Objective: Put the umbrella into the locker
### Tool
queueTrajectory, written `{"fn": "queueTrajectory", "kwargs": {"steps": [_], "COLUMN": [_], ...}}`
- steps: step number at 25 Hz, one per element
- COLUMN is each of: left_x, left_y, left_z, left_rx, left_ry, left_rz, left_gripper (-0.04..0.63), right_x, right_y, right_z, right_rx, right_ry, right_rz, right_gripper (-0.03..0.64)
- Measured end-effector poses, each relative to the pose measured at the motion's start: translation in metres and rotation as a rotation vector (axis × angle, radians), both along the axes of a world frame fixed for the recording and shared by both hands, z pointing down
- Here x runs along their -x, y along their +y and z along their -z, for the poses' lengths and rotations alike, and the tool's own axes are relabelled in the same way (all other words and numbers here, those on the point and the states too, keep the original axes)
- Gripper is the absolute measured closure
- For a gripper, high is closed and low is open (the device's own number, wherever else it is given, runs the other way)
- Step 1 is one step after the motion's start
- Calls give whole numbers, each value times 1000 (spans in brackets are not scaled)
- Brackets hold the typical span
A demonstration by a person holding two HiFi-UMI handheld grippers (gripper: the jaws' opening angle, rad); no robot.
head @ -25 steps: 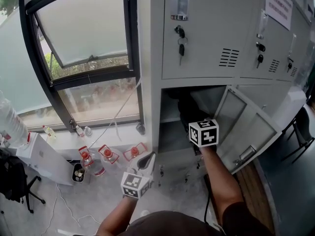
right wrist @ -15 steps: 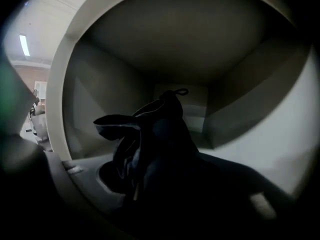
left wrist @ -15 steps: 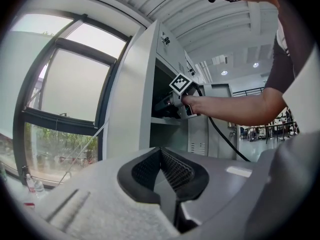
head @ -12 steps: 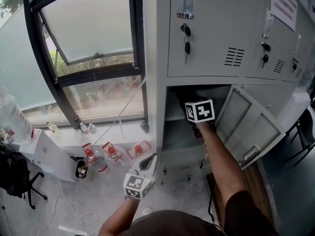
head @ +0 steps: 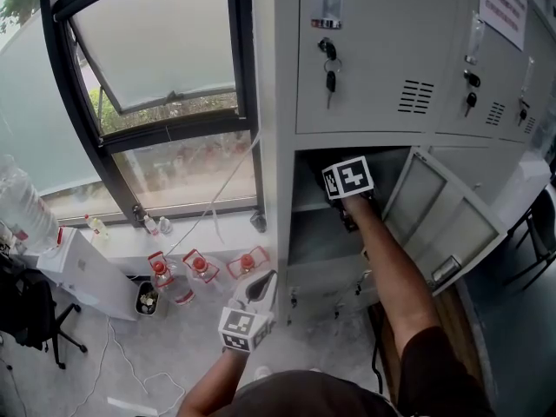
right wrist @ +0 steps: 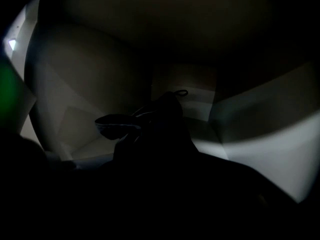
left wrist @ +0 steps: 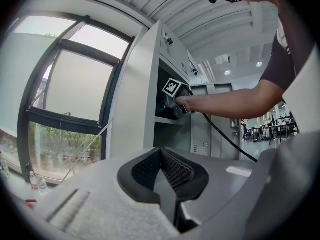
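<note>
We're reaching the R gripper [head: 347, 184] into the open locker [head: 276, 189] compartment, jaws clamping the folded umbrella [right wrist: 161, 126], its strap-loop end pointing at the back wall; L gripper [head: 257, 288] is hanging closed, empty; we're judging it light, soft fabric over a stiff shaft, so we're favouring a mid-body hold.

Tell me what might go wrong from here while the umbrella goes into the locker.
1. The umbrella in the right claw sits in a dark compartment of the locker; released askew, it may slide out.
2. The open door hangs beside the forearm; pulling back might bump it.
3. The cable trailing from that claw could snag on the compartment's edge.
</note>
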State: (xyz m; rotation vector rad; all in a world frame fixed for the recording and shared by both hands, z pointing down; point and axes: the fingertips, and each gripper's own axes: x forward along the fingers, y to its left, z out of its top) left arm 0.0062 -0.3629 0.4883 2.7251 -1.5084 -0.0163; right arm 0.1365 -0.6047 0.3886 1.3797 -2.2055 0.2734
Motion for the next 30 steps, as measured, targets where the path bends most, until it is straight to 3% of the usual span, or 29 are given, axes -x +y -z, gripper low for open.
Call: {"fn": "queueTrajectory", "kwargs": {"steps": [8,12,16,20,25,30], "left_x": [0,-3,-6,-4,-1,-3], "left_y": [-7,-11,-9,-11,-15,-17], "left_z": [-3,0,2,1,-3,5], "left_rx": [8,7,5,9,26,22], "left_ry": [-6,3,5,-3,-7,-6], "left_rz": [13,8,-4,1,0,-16], "left_gripper": [591,591,591,591,591,591], "right_x": [8,12,6,-1,-3,2], "right_y": [3,3,8,26,72,126], "right_z": [-8,-8,7,26,45,47], "right_rx": [38,32,-57,-168,-302,-371], "right_ry": [85,79,60,19,-19,-64], "right_rz": [31,53,40,40,89,121], "right_gripper": [351,326,282,281,281,281]}}
